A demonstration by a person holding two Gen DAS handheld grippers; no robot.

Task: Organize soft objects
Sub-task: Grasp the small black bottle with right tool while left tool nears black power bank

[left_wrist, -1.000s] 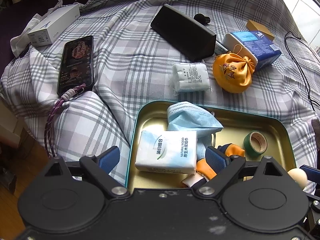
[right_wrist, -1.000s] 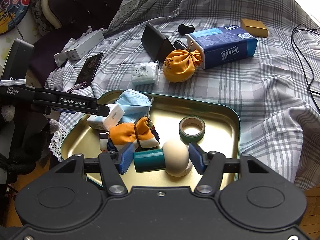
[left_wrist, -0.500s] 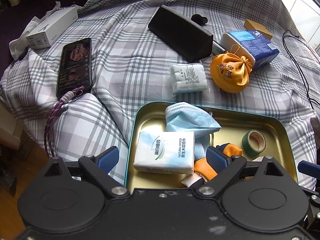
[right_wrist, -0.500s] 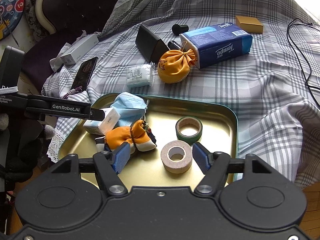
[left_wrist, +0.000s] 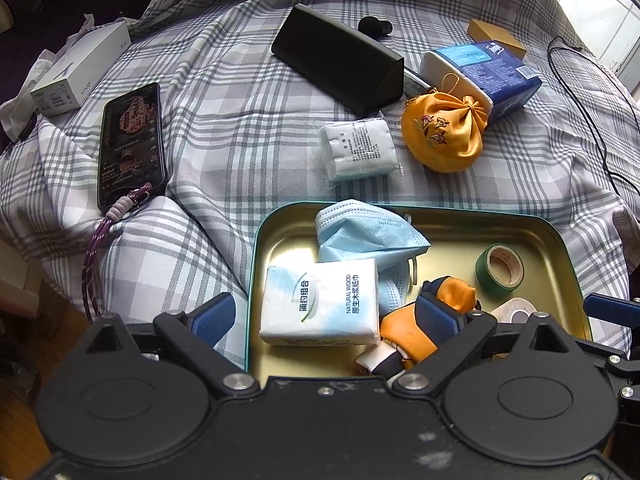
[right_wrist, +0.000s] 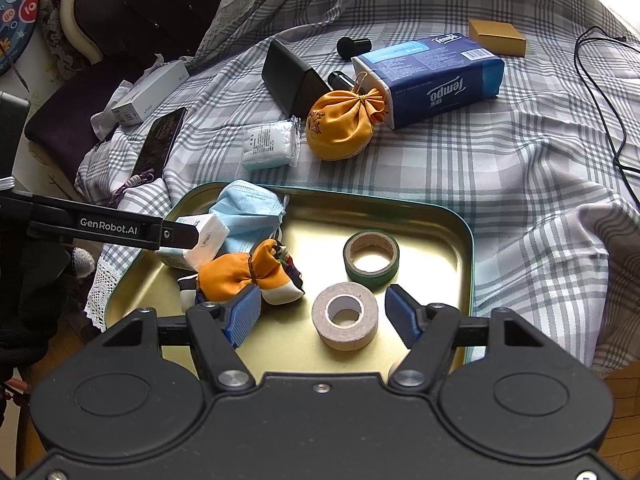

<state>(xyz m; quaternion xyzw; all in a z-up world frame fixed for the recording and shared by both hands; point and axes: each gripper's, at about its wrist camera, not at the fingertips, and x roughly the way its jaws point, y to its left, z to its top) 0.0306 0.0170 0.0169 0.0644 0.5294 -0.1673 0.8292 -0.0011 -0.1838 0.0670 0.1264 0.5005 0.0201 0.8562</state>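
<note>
Two grippers over a gold tray (right_wrist: 464, 240) on plaid cloth (right_wrist: 520, 168). Blue "Tempo" tissue pack (right_wrist: 436, 76) near cloth's far edge. In tray: white pack (left_wrist: 320, 300) reading "NATURAL WOOD", crumpled blue mask (left_wrist: 364, 232), orange pouch (right_wrist: 248, 272). Left gripper (left_wrist: 324, 314), jaws just widened, straddles the pack, no pad contact. Right gripper (right_wrist: 322, 314) gapes around beige tape roll (right_wrist: 345, 315), not gripping.

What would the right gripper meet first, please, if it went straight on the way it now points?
Probably the beige roll of tape, lying flat in the green-rimmed gold metal tray between the open right gripper fingers; depth is unclear, so it might pass just above.
</note>
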